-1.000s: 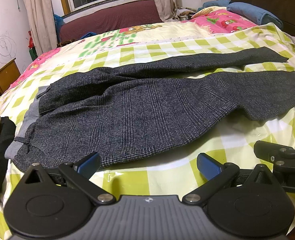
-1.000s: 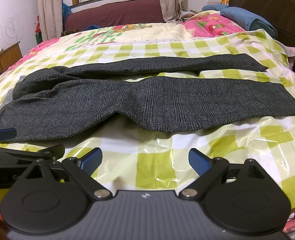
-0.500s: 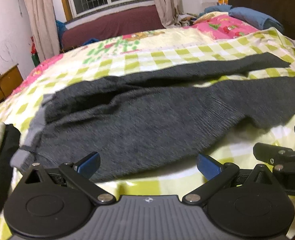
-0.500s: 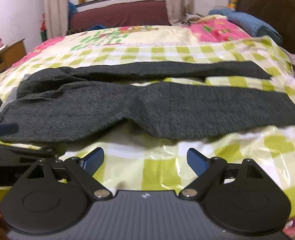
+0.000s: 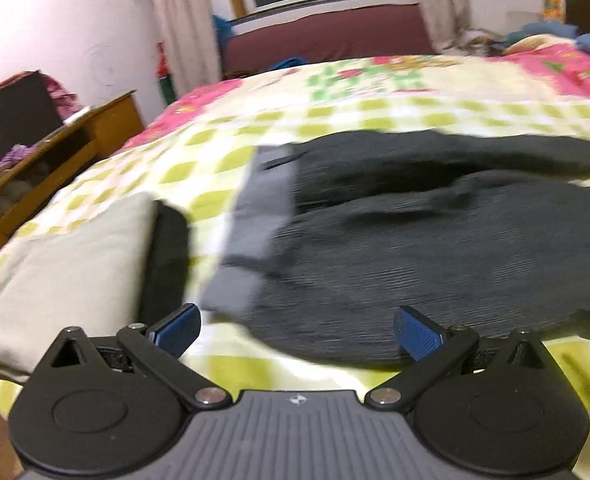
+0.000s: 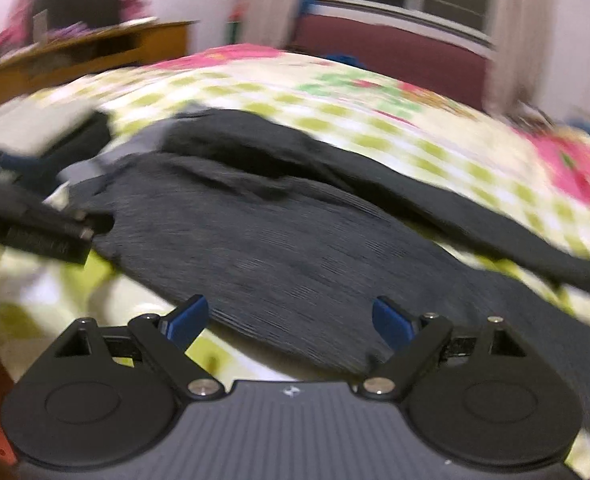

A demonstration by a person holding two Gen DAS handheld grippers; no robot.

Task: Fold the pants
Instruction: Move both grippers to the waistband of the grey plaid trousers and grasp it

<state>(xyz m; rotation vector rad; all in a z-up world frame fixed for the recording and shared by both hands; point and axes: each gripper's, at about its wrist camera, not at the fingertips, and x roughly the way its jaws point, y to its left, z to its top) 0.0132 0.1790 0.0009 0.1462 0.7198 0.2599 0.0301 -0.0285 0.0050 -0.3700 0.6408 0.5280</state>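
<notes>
So the bed (image 5: 199, 152) takes up pretty much everything ahead of both grippers, covered in a green and white checked sheet with a pink flowery quilt further back. Both views are smeared with blur, so fine detail is a no-go.

The dark grey pants (image 5: 435, 248) lie spread flat across the sheet, right ahead of the left gripper (image 5: 297, 326). Their lighter grey waistband (image 5: 255, 216) sits ahead and a bit left of its left finger, and the legs run off to the right. In the right wrist view the pants (image 6: 295, 248) stretch ahead and off to the right of the right gripper (image 6: 289, 322), near edge just past its blue fingertips.

Left of the left gripper there's a pale folded cloth (image 5: 67, 268) with a black folded piece (image 5: 167, 256) tucked against it, well apart from the waistband. Further left is a wooden desk (image 5: 55, 160).

Left gripper: jaws wide apart, nothing pinched, just hanging over the near edge of the pants. Right gripper: jaws also spread wide, nothing between the pads, fabric just lies beyond them.
</notes>
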